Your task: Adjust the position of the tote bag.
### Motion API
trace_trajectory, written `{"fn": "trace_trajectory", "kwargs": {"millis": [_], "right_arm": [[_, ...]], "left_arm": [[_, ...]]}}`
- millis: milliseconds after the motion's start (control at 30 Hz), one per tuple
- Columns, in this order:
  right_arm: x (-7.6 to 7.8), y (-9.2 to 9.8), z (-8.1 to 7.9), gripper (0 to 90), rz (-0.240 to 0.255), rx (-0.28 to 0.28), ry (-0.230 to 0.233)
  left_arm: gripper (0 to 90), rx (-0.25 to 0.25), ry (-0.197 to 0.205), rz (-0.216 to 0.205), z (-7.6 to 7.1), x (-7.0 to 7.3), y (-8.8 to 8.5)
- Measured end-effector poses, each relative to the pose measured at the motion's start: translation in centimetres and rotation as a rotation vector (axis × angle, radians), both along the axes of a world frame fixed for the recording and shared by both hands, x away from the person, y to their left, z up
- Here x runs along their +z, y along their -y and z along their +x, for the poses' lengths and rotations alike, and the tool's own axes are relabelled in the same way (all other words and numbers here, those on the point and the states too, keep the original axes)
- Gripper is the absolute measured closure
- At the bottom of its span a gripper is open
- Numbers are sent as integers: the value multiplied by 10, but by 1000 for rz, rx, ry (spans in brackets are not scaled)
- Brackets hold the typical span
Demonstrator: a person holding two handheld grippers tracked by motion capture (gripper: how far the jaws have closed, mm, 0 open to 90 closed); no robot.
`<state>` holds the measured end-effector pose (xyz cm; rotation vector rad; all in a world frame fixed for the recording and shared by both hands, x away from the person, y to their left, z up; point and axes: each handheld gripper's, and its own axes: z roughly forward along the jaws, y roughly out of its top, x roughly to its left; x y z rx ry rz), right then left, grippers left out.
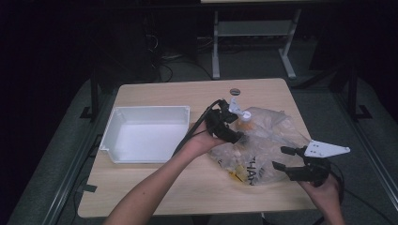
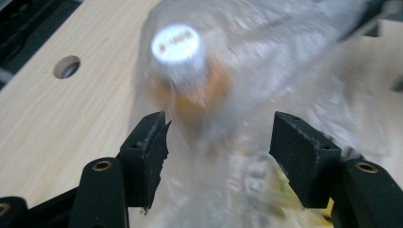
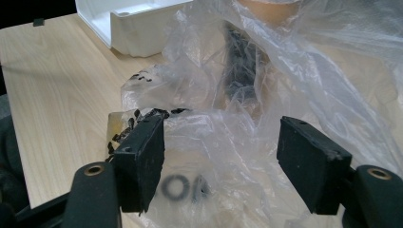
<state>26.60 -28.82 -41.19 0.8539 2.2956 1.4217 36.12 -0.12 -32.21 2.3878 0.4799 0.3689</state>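
Clear crinkly plastic is the main thing here: a see-through bag [image 1: 263,145] lies on the right half of the light wooden table [image 1: 155,187], a bit right of center in the high view. It has black lettering and some yellow stuff inside near its lower edge.

A bottle [image 1: 244,123] with a white cap and an orange-ish body sits inside the bag at its upper left part. In the left gripper view the bottle [image 2: 183,71] is upper center, blurry, seen through the plastic, with the cap facing the camera.

The left gripper [image 1: 227,123] is dead center in the high view, right at the bag's upper left edge beside the bottle. Its jaws are spread, and in the left gripper view there's only bag film [image 2: 266,95] between them, with nothing pinched as far as I can see.

The right gripper [image 1: 287,159] is at the lower right of the high view, by the bag's right edge, pointing left. Its jaws are spread wide too. In the right gripper view the bag [image 3: 228,123] bunches up between and beyond the pads, but they're not pressing on it.

A white plastic tray [image 1: 112,136] sits left of center, well apart from the bag. There's also a round hole [image 1: 234,91] near the table's top edge.
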Motion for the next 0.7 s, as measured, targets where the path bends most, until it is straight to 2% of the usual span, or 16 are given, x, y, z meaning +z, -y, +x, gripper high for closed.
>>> {"fn": "trace_trajectory", "kwargs": {"millis": [67, 100, 200, 267, 333, 433, 500, 533, 700], "right_arm": [[0, 0, 0, 326, 1, 1, -2], [0, 0, 0, 326, 2, 2, -1], [0, -1, 0, 330, 2, 8, 0], [0, -1, 0, 330, 2, 9, 0], [0, -1, 0, 331, 5, 11, 3], [0, 1, 0, 330, 7, 9, 4], [0, 1, -1, 330, 10, 6, 1], [0, 1, -1, 330, 13, 9, -1], [0, -3, -2, 333, 5, 23, -1]], "left_arm": [[366, 15, 22, 45, 7, -1, 9], [366, 27, 13, 48, 11, -2, 12], [408, 47, -52, 46, 25, -10, 18], [431, 43, -57, 54, 28, -12, 19], [510, 31, -65, 58, 29, -15, 20], [675, 13, 10, 45, 24, -15, 21], [803, 7, 50, 69, 21, -15, 22], [855, 9, 47, 70, 21, -15, 21], [894, 47, 53, 89, 22, -17, 13]]}}
